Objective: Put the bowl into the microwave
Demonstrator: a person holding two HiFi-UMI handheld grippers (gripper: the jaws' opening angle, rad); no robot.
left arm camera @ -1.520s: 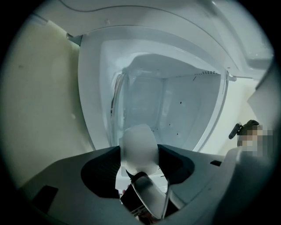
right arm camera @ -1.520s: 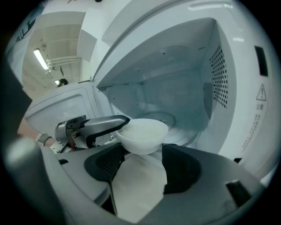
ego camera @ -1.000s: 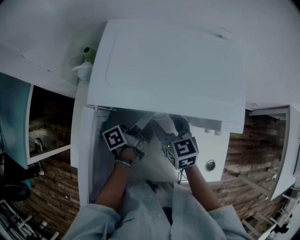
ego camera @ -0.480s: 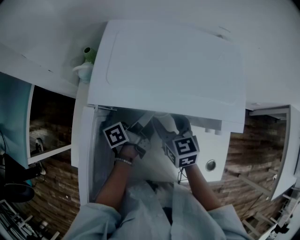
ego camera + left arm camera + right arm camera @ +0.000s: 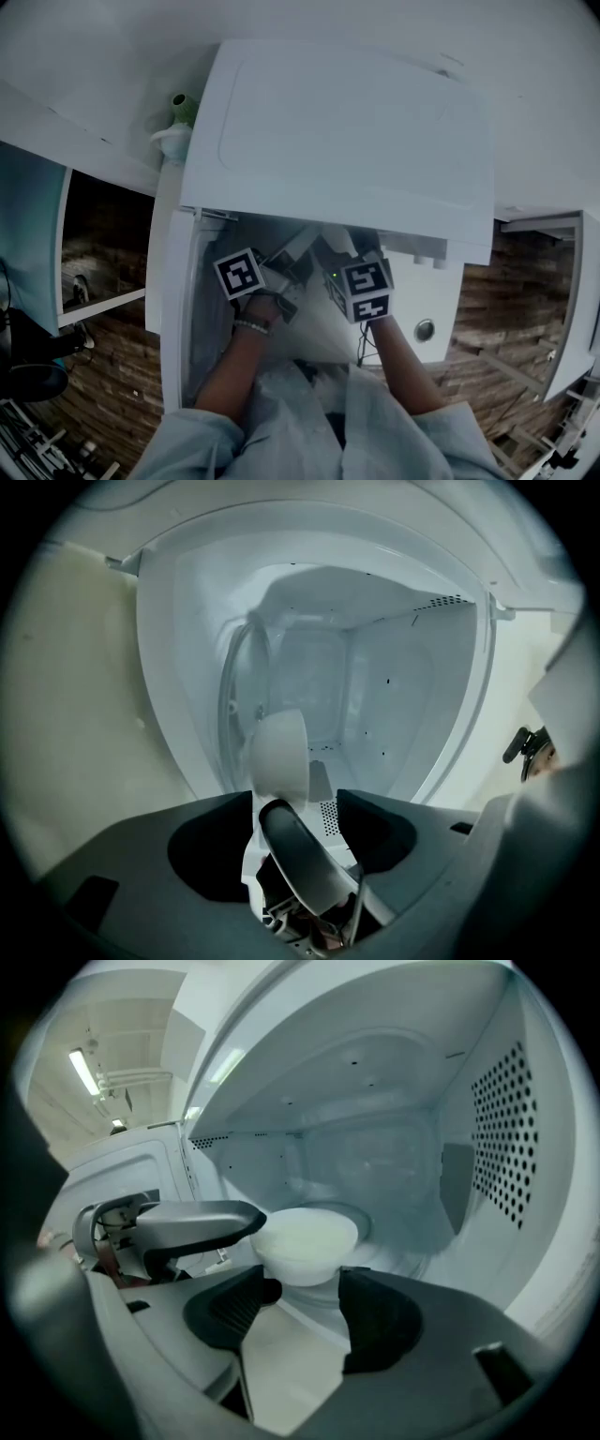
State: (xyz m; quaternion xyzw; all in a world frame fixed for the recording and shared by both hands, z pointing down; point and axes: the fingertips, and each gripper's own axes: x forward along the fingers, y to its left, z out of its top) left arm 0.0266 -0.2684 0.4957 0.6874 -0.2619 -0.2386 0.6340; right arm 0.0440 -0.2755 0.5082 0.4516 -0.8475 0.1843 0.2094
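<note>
both left hand (image 5: 267, 303), right hand (image 5: 374, 324) seemingly reaching microwave (image 5: 337, 131)

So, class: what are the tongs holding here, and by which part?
Nothing. The bowl sits free in the microwave, ahead of both tips. The left tongs have just been opening, the right tongs closing slightly; no pads press on it.

White bowl (image 5: 305, 1239) on glass turntable (image 5: 401, 1237), inside open white microwave (image 5: 347, 131)
</note>
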